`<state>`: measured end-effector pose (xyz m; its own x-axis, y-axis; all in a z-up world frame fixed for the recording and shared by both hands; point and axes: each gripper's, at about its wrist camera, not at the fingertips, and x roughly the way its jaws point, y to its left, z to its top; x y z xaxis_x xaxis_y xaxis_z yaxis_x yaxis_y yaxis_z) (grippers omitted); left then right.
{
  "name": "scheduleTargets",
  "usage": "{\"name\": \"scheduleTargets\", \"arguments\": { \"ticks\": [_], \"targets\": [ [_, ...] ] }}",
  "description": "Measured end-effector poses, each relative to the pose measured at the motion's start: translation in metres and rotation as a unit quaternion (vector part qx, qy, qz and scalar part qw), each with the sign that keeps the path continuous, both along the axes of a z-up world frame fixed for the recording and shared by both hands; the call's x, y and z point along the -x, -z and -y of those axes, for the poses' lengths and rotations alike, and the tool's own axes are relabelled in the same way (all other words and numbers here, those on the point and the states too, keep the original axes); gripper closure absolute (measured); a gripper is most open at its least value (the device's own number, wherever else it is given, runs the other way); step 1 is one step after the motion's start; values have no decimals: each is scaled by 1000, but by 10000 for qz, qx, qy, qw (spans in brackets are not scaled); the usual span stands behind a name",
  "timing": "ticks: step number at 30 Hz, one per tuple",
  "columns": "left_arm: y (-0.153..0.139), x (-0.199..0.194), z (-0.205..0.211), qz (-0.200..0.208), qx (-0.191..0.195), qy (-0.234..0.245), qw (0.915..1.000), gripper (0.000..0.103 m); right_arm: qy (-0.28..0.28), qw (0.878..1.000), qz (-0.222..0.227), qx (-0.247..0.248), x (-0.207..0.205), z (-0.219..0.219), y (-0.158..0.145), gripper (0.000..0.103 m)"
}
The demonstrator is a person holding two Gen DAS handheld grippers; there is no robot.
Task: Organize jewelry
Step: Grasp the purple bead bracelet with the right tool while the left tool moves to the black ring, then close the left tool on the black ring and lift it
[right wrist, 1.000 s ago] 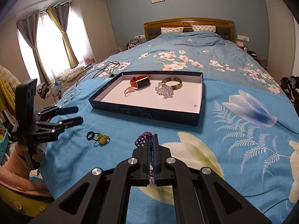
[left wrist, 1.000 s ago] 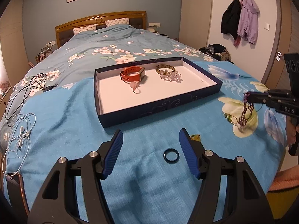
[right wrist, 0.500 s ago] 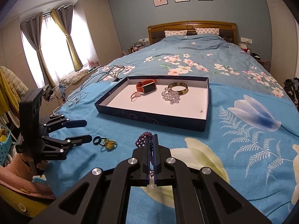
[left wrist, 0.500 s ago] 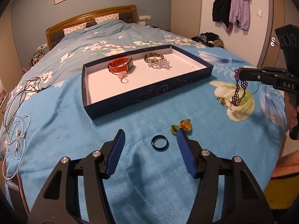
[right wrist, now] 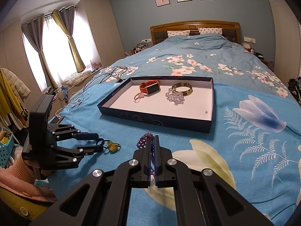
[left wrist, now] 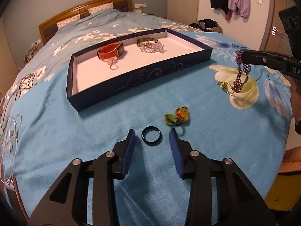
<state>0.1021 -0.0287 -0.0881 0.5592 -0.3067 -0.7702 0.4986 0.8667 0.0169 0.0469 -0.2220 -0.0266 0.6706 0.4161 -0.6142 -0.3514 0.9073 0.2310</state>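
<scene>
On the bed: a blue floral cover [left wrist: 65, 131] carries everything, and a shallow tray [left wrist: 135, 77] lies flat on it as the collecting place.
Tray contents: an orange watch [left wrist: 111, 51], a pale ring [left wrist: 113, 65], a gold bangle [left wrist: 146, 41] and a clear bead bracelet [left wrist: 152, 47] lie on its white floor, apart from one another, which looks like sorting already under way.
Black ring: the black ring [left wrist: 151, 136] lies flat on the cover, near the tray's front wall and just beside a yellow-green trinket [left wrist: 176, 117].
Left tongs: the left tongs [left wrist: 152, 137] straddle the black ring with a pad on each side; the jaws have just been closing around it, but a gap shows on both sides, so no grip yet.
Why so: coming down steeply with one pad on each side suits a thin ring that lies flat on soft cloth.
Right tongs: the right tongs [right wrist: 152, 141] are clamped on a purple bracelet [left wrist: 239, 69], which hangs off the cover.
Why held up: likely waiting clear of the left side's pick.
Green chain: a green chain [left wrist: 224, 87] lies on the cover under the bracelet, not yet collected.
Risk: the pads may push the ring into the cloth.
</scene>
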Motion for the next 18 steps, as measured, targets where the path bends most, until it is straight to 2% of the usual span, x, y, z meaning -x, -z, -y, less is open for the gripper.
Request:
{"name": "scheduleTargets", "arguments": {
  "ticks": [4,12,18],
  "targets": [
    [1,-1,-1,-36,31,-44,10000,80,2,10000,-9,-17,-1,0,1,102],
    [-4,-2,-6,12,137,-233,9996,81,-17,10000,46,-47,-4,-2,0,102],
    [-24,1,-12,298,318,-309,9986,81,-19,9999,141,-58,-9,-3,-6,102]
  ]
}}
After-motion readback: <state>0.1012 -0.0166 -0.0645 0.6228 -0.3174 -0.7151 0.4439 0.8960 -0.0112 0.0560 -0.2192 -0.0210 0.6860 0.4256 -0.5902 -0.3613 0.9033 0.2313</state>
